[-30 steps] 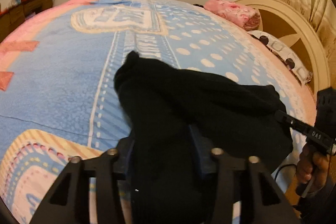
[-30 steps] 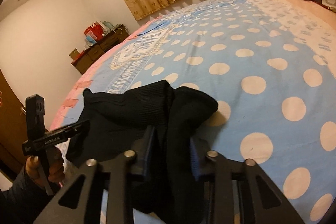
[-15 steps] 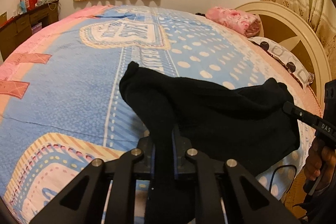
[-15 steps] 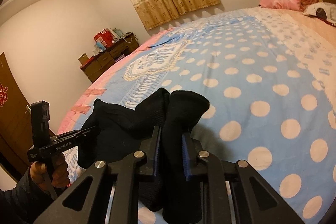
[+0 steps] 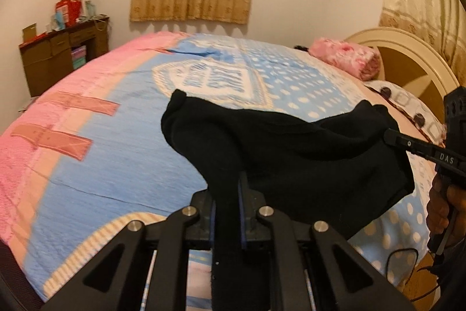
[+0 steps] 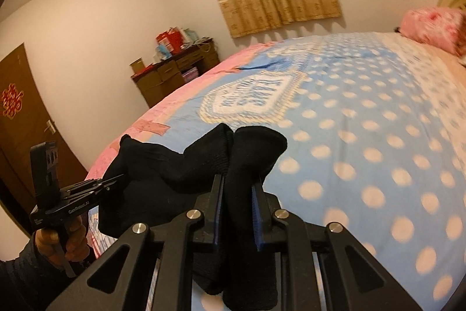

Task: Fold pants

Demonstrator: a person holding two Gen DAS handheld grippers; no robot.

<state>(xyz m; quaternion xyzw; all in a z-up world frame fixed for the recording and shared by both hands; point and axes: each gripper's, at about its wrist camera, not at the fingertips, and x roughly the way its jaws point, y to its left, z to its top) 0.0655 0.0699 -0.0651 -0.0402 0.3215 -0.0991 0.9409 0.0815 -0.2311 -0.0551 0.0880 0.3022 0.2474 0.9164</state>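
The black pants (image 5: 291, 159) hang stretched between my two grippers, lifted above the blue dotted bedspread (image 5: 116, 153). My left gripper (image 5: 227, 194) is shut on one bunched corner of the pants. My right gripper (image 6: 237, 191) is shut on the other corner of the pants (image 6: 180, 165). The right gripper also shows at the right edge of the left wrist view (image 5: 390, 136), and the left gripper shows at the left of the right wrist view (image 6: 116, 179). The cloth sags between them and hangs below the jaws.
The bed (image 6: 364, 121) fills both views, with a pink pillow (image 5: 346, 57) and a rounded headboard (image 5: 413, 63) at its right end. A brown dresser (image 5: 61, 51) with clutter stands by the far wall. A brown door (image 6: 17, 118) is at left.
Both grippers closed on the pants and rose with them. The cloth is now lifted off the bed and stretched wider between the grippers.
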